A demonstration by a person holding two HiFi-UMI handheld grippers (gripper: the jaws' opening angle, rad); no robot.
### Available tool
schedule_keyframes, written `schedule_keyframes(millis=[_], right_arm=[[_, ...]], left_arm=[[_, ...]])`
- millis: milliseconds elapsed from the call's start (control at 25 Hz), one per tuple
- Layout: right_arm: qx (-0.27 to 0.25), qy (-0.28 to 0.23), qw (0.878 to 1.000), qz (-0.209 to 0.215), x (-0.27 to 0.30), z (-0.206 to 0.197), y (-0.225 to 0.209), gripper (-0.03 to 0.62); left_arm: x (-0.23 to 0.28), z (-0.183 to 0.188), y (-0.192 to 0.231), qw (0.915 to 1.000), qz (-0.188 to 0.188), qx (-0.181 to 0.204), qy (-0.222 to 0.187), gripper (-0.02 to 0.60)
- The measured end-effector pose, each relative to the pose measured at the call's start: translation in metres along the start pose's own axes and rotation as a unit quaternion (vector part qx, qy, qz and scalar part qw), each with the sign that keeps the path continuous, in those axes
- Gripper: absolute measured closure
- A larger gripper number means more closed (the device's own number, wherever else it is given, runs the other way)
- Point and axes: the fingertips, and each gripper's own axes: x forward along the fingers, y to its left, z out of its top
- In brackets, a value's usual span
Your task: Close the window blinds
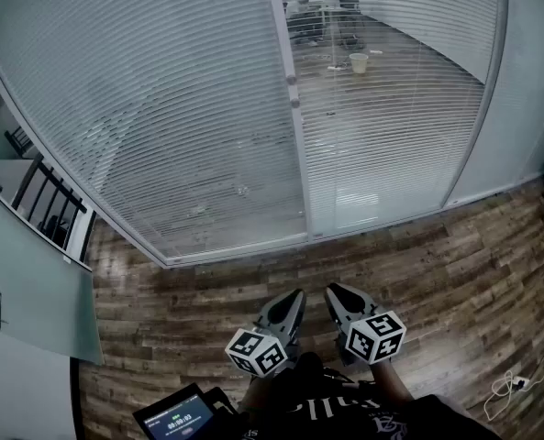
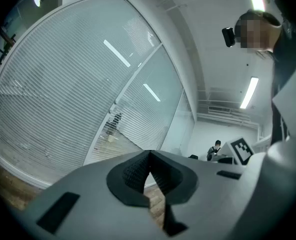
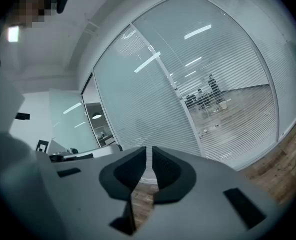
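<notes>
A glass wall carries two panels of white blinds. The left blind [image 1: 161,108] has its slats turned flat and looks opaque. The right blind [image 1: 382,126] has gaps between its slats, and a room shows through. Small knobs [image 1: 294,90] sit on the white mullion between them. Both grippers hang low over the wood floor, well short of the glass. My left gripper [image 1: 296,294] [image 2: 148,154] is shut with nothing in it. My right gripper [image 1: 332,289] [image 3: 148,150] shows a thin slit between its pads, with nothing in it.
Beyond the right blind stand a pale bucket [image 1: 359,62] and some furniture. A frosted partition [image 1: 33,282] and a black railing [image 1: 51,204] line the left side. A small screen [image 1: 175,418] is at the bottom edge, and a white cable [image 1: 510,388] lies at bottom right.
</notes>
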Motion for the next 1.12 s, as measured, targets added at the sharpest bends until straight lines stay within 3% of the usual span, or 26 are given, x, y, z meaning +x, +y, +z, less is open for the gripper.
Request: schedule_keyframes(millis=[160,440,720,1040,1120], right_arm=[[0.007,-0.011,1.0,-0.001,0.026,0.023,-0.026,0.546],[0.007,-0.008,1.0,-0.004,0.085,0.053,-0.09,0.546],[-0.006,-0.021,1.0,-0.003,0.172,0.134,-0.172,0.546],[-0.027,-0.036,0.999,-0.002,0.253,0.228,-0.253,0.546],[-0.023,-0.029,0.999,-0.004,0.266,0.238,-0.272,0.546]], left_arm=[[0.035,0.022,0.022,0.9999,0.002,-0.007,-0.014,0.577],[0.117,0.037,0.085,0.9992,0.034,0.012,-0.017,0.577],[0.25,0.092,0.157,0.9977,0.036,0.019,-0.053,0.575],[0.386,0.139,0.217,0.9971,0.052,0.029,-0.048,0.574],[0.411,0.144,0.231,0.9973,0.057,0.024,-0.04,0.542]])
